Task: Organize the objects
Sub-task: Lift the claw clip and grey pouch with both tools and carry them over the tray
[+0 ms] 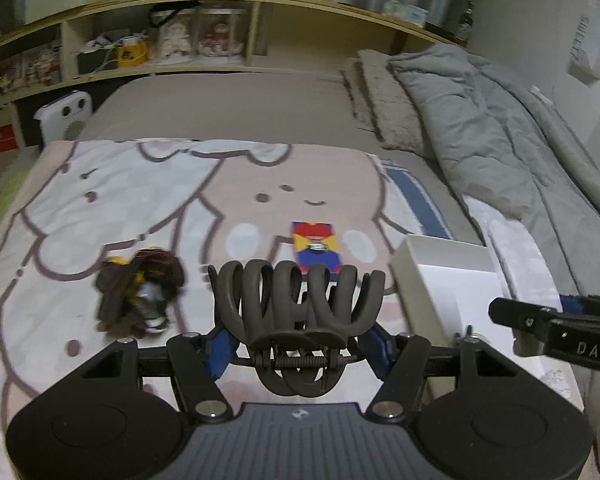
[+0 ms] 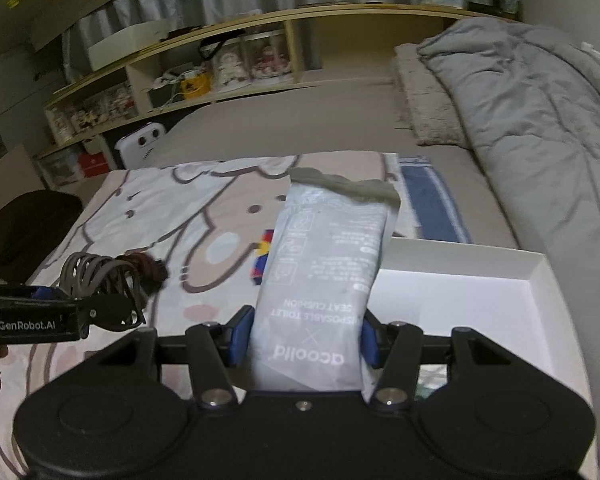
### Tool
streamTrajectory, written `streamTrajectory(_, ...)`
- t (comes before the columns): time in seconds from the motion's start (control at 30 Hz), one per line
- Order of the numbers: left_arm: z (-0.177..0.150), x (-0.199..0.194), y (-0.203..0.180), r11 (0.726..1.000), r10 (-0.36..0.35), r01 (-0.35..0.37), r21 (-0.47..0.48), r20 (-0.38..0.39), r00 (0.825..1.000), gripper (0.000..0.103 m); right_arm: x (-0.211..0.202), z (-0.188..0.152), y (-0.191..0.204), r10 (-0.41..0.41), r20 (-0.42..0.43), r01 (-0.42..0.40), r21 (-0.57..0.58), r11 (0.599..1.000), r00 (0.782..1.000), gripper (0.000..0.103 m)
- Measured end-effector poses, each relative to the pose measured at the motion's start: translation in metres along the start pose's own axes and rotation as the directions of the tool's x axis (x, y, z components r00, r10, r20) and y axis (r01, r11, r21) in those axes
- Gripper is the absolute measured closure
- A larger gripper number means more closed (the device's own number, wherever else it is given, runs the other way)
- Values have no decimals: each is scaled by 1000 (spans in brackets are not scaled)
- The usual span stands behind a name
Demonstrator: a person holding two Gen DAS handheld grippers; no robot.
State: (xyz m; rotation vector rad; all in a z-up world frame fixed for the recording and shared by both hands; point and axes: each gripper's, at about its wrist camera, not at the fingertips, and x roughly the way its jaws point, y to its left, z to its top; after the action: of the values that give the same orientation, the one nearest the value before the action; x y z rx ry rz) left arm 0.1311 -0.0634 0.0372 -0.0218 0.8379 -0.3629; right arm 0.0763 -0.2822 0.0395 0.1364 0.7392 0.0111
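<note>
— Hair claw clip (image 1: 296, 316), dark grey: where is it?

— Clamped at its hinge between the blue pads of the left gripper (image 1: 298, 346), teeth pointing up and away, held above the cartoon-print blanket (image 1: 140, 200).

— And the right gripper (image 2: 306, 338)?

— Clenched on a pale grey packet (image 2: 324, 280) of disposable toilet seat cushions, which stands up between its fingers, its print upside down in the right wrist view.

— What lies nearby?

— An open white box (image 2: 540, 276) sits just right of the packet, on the blanket's right part. On the blanket beyond the clip lies a small red, blue and yellow card (image 1: 316, 246); to the clip's left, a dark brown and yellow bundle (image 1: 140, 292), too blurred to name.

— Further out?

— A rumpled grey duvet (image 1: 480, 120) along the bed's right side, and a wooden shelf (image 1: 260, 4) with boxed figurines behind the bed. A white heater (image 1: 66, 114) stands by the bed's left side.
</note>
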Motion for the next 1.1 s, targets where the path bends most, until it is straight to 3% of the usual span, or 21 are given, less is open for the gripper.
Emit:
streamTrajectory(0.3,3,28,-50,996,-74,75,48,-19,997,38,-15,0,-68,-78,10,78,25,997,997,48)
streamTrajectory(0.63,9,62,-114,982,-157,162,102,-50,986,38,-6,-19,-142,-134,-42,137,84,987,990,48)
streamTrajectory(0.93,-1,96,-172,956,-226,242,163,-111,968,38,16,-41,-177,-153,-102,161,83,983,983,48)
streamTrajectory(1.1,-1,110,-195,945,-263,282,162,-131,956,38,31,-52,-187,-118,-147,126,45,991,982,48)
